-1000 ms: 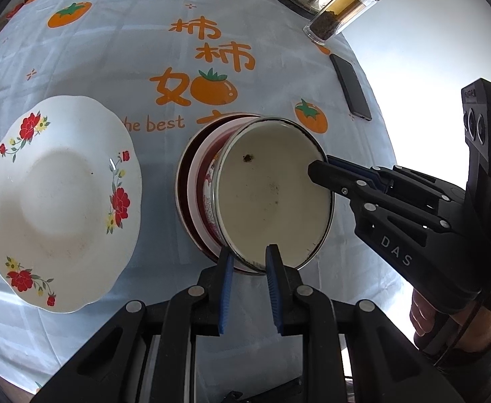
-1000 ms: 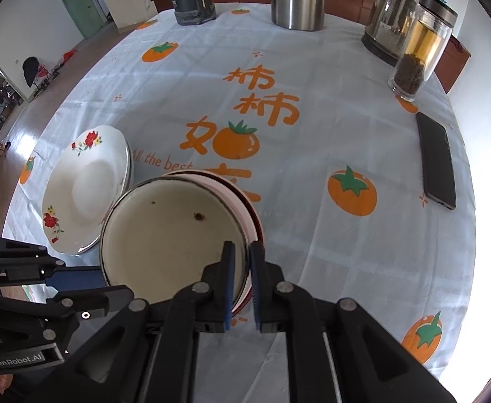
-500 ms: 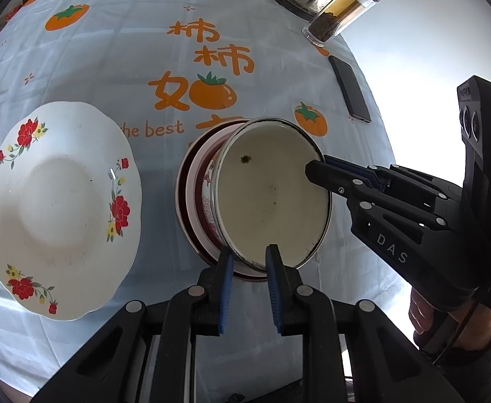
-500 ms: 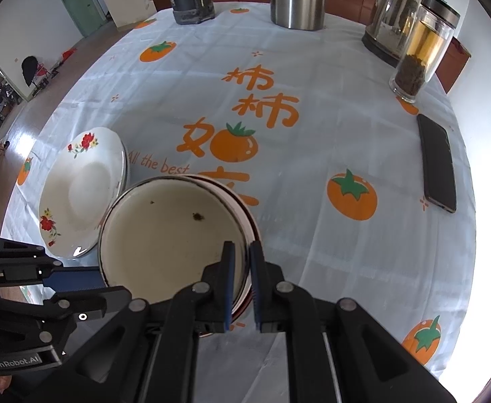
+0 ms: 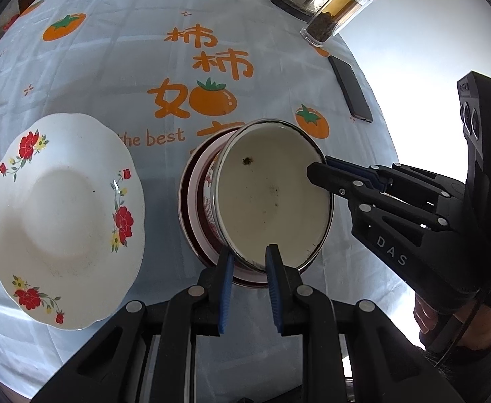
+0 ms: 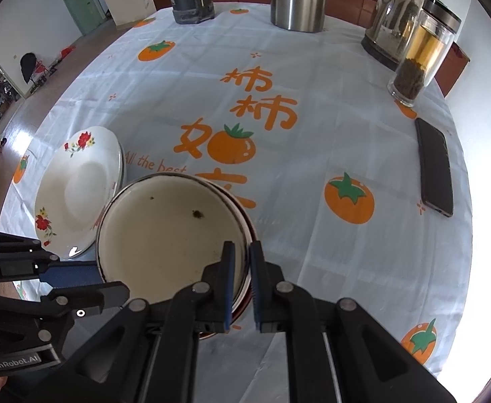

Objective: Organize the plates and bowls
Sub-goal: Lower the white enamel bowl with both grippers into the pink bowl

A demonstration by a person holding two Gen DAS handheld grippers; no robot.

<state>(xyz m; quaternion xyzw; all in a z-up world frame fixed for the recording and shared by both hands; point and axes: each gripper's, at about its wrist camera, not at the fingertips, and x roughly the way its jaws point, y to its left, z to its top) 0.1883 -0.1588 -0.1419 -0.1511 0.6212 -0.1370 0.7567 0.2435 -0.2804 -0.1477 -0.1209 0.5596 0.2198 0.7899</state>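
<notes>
Both your grippers pinch the enamel bowl's (image 5: 272, 198) rim: left gripper (image 5: 247, 262), right gripper (image 6: 242, 258); lower bowls mostly hidden.

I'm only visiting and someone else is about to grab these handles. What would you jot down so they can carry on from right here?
Right gripper: shut on the cream enamel bowl, pinching its rim.
Left gripper: shut on the same bowl's near rim.
The bowl hangs tilted over a red-rimmed bowl on the tablecloth, partly nested.
The floral plates, apparently a stack, sit beside the bowls, apart from them.
Done: bowl brought over the other.
Left: settle it in level, release both grips, then tidy the plates if needed.
</notes>
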